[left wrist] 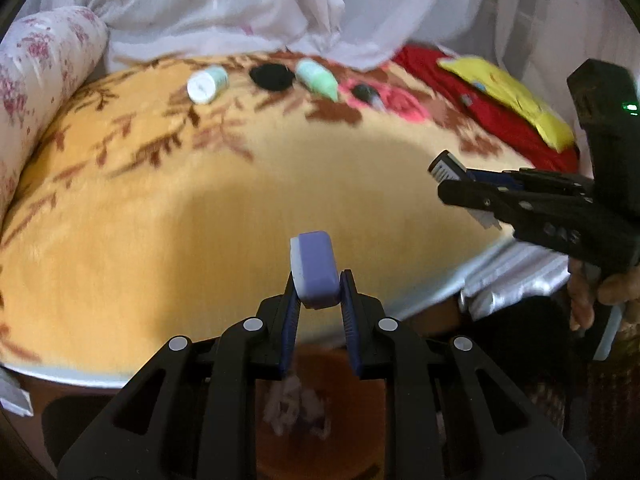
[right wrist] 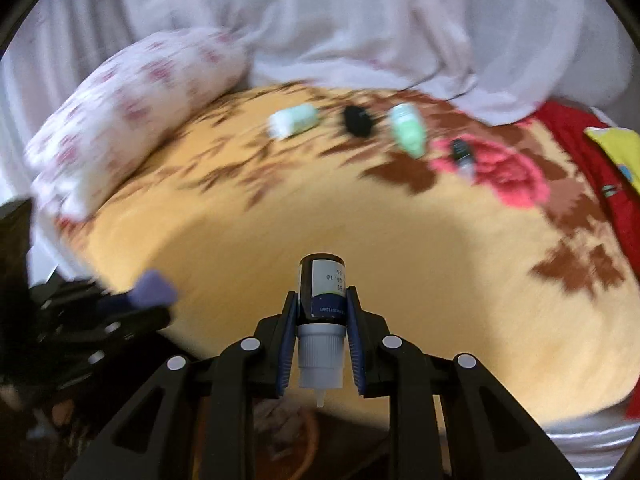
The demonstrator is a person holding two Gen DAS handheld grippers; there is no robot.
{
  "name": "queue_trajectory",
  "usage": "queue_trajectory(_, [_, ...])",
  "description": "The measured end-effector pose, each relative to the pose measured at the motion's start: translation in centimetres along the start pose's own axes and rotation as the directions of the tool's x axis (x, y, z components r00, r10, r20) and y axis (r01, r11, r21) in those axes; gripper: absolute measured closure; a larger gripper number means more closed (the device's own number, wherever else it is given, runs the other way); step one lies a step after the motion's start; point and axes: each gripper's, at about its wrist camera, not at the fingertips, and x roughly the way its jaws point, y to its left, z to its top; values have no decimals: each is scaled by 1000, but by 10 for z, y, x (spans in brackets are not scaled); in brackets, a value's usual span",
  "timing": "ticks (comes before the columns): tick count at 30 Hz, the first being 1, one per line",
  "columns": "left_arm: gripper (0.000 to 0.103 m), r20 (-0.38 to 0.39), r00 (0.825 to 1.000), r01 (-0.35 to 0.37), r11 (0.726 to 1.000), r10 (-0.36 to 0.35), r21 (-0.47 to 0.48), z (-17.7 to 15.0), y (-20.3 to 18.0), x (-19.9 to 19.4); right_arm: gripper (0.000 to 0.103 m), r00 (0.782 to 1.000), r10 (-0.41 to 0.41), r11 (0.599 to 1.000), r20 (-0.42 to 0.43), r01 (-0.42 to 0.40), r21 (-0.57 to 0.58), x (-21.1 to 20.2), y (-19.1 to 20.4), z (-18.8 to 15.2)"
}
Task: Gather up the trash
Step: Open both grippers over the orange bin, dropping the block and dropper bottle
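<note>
My left gripper (left wrist: 319, 294) is shut on a small purple and white case (left wrist: 314, 270), held above the near edge of the bed. My right gripper (right wrist: 322, 300) is shut on a dark dropper bottle (right wrist: 322, 292) with a white label and grey cap. The right gripper also shows in the left wrist view (left wrist: 452, 180) at the right. On the yellow floral blanket (left wrist: 200, 220) at the far side lie a white-capped green bottle (left wrist: 207, 85), a black lump (left wrist: 272, 76), a pale green bottle (left wrist: 318, 79) and a small dark vial (left wrist: 367, 95).
A floral bolster pillow (left wrist: 44, 80) lies at the left. White curtain cloth (left wrist: 280, 8) hangs behind the bed. A red cloth (left wrist: 492, 116) with a yellow item (left wrist: 516, 96) lies at the right. Below the bed edge is a brown bin or floor (left wrist: 304, 412) with crumpled scraps.
</note>
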Motion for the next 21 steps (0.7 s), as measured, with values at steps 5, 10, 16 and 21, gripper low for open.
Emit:
queue_trajectory(5, [83, -86, 996, -5, 999, 9, 48, -42, -3, -8, 80, 994, 66, 997, -89, -69, -29, 7, 30, -43])
queue_trajectory(10, [83, -159, 987, 6, 998, 3, 57, -69, -5, -6, 80, 980, 103, 993, -169, -110, -34, 24, 48, -71])
queue_trajectory(16, [76, -217, 976, 4, 1000, 2, 29, -86, -2, -1, 44, 974, 69, 996, -215, -80, -42, 32, 57, -87])
queue_trajectory(21, [49, -210, 976, -59, 998, 61, 19, -85, 6, -6, 31, 988, 25, 999, -155, -28, -16, 19, 43, -80])
